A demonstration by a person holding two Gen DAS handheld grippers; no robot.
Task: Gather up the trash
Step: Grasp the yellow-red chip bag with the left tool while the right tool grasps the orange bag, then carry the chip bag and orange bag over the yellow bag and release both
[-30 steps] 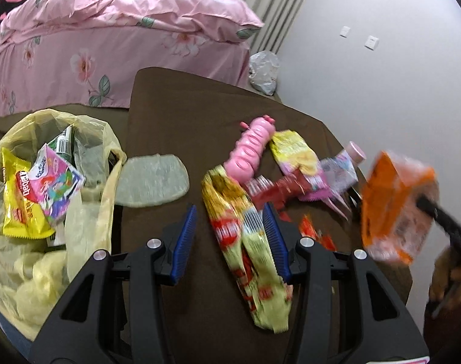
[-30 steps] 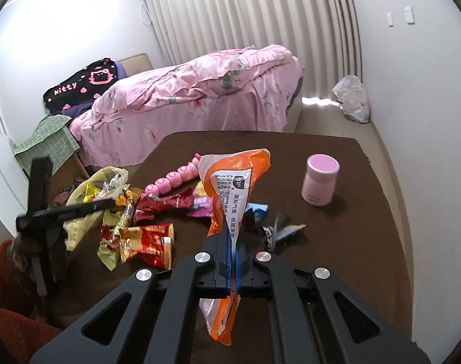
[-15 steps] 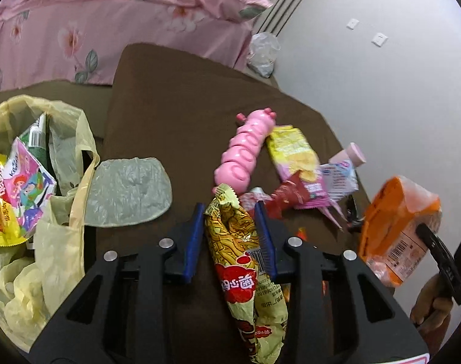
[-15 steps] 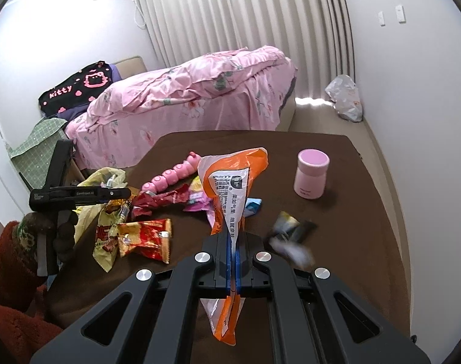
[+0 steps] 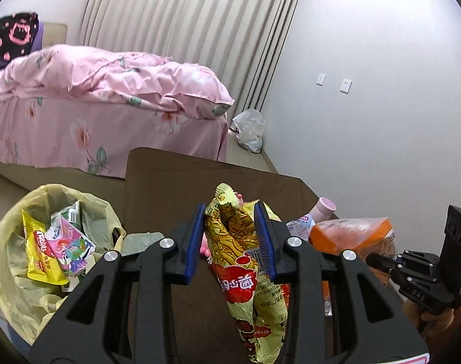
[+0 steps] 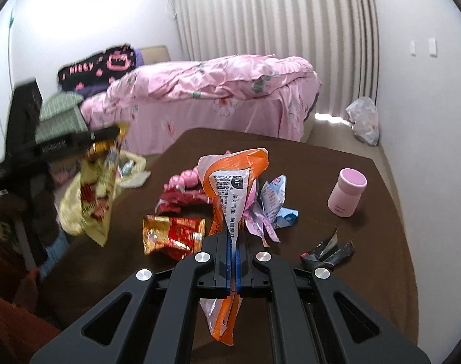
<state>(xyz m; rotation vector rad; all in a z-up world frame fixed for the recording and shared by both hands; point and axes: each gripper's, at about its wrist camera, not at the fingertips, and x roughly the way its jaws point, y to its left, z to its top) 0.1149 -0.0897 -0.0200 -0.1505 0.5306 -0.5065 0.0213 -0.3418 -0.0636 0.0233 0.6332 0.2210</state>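
the left gripper (image 5: 230,236) is clamped on a yellow snack wrapper (image 5: 248,276), which hangs above the brown worktop (image 6: 291,157) just beside the open yellow trash bag (image 5: 15,300) at the worktop's edge, already holding packets. the right gripper (image 6: 234,261) is closed tight on an orange and white wrapper (image 6: 230,182). a red and gold packet (image 6: 172,235), pink toy (image 6: 184,179), pink cup (image 6: 347,192) and dark crumpled wrapper (image 6: 327,253) lie on the worktop
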